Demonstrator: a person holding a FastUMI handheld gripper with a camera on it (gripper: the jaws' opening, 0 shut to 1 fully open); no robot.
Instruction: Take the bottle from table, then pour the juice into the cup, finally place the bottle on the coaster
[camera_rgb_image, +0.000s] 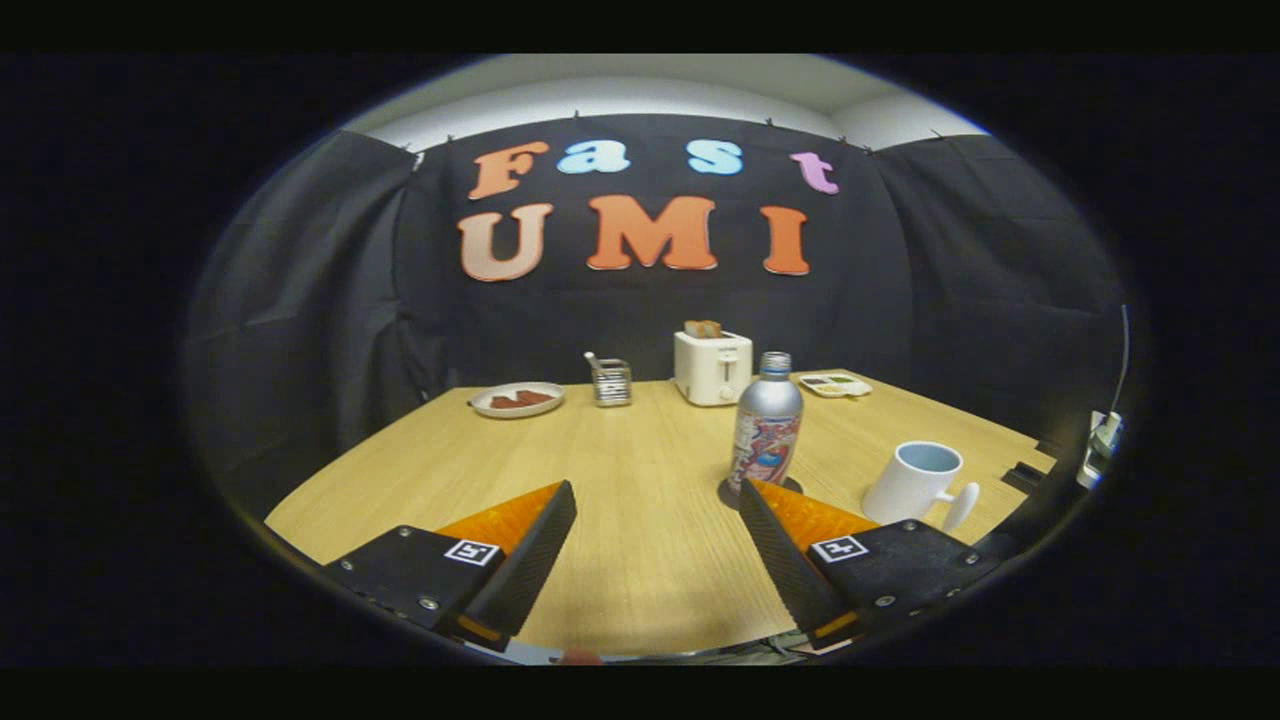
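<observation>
Silver bottle (766, 425) upright on dark coaster (727, 494), capped. White cup (913, 483) beside it, contents not visible. Gripper (655, 500) fingers spread apart, holding nothing; bottle just beyond the right finger's tip.

**Odds and ends at the far side of the table**

A white toaster (712, 367) stood at the far edge of the wooden table (620, 470), bread poking from its slots. Left of it sat a wire holder (611, 382), then a plate (517, 399) of brownish food. To the right lay a small tray (835, 384).
</observation>
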